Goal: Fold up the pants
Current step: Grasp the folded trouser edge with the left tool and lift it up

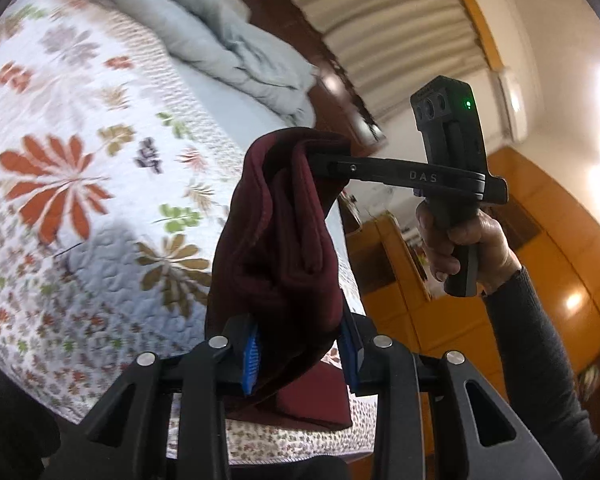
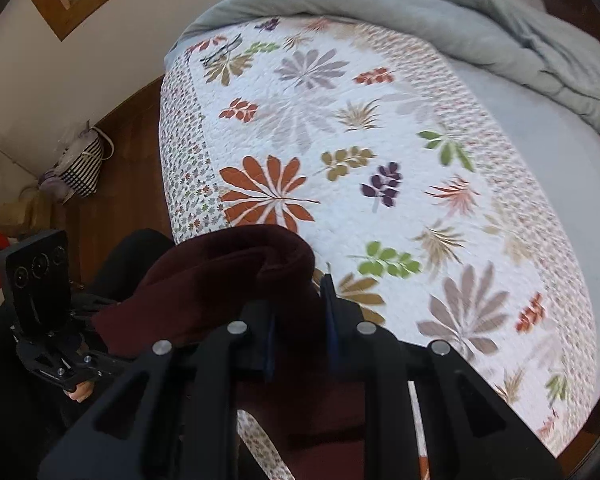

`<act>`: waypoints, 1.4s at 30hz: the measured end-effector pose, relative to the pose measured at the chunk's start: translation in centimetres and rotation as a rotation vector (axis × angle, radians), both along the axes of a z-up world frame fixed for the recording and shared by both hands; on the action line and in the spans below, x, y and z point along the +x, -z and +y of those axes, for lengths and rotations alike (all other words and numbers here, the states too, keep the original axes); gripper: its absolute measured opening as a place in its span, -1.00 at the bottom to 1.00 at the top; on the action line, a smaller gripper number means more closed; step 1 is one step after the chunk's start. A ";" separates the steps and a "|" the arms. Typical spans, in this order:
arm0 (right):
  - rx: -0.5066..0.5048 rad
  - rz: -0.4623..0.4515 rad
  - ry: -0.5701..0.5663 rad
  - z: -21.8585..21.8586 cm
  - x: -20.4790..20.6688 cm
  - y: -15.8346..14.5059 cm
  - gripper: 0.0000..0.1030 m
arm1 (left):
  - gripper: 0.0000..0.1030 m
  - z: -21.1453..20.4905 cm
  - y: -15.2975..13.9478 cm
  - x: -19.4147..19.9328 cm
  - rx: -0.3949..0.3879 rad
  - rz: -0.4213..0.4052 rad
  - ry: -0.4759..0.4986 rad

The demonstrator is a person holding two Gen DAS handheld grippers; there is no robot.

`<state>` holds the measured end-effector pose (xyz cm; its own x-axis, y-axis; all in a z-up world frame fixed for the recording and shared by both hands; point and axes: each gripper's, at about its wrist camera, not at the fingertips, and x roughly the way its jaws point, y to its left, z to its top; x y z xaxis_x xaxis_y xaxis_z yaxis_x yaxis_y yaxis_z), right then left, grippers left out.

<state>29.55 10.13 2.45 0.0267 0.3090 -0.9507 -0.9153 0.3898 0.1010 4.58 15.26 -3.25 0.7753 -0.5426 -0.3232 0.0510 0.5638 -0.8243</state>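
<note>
The dark maroon pants (image 1: 276,240) hang bunched in the air between both grippers, above the near edge of the bed. My left gripper (image 1: 300,344) is shut on one bunch, its blue pads (image 1: 250,354) pressing the cloth from both sides. In the left wrist view a person's hand holds my right gripper (image 1: 314,160), whose fingers are buried in the top of the pants. In the right wrist view my right gripper (image 2: 300,332) is shut on the pants (image 2: 220,280). My left gripper (image 2: 100,348) shows at the left, gripping the other end. Part of the pants (image 1: 312,400) rests on the quilt.
A white floral quilt (image 2: 380,140) covers the bed, with a grey duvet (image 2: 500,20) heaped at its far end. Orange wooden wardrobes (image 1: 540,240) stand beside the bed. A striped bag (image 2: 80,164) sits on the dark floor by the wall.
</note>
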 end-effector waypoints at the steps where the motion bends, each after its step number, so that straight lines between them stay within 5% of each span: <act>1: 0.003 -0.012 0.009 -0.8 -0.2 -0.6 -0.64 | -0.38 -0.7 -0.6 -0.4 0.017 -0.017 0.015; 8: 0.018 -0.096 0.072 -7.1 -1.4 -4.2 -0.67 | -0.38 -4.9 -3.5 -0.3 0.086 -0.066 0.100; 20: 0.032 -0.149 0.175 -16.0 -2.6 -5.9 -0.74 | -0.38 -12.2 -5.8 0.6 0.180 -0.101 0.235; 42: -0.005 -0.190 0.274 -27.2 -4.0 -3.8 -0.76 | -0.38 -21.8 -5.7 1.7 0.279 -0.117 0.417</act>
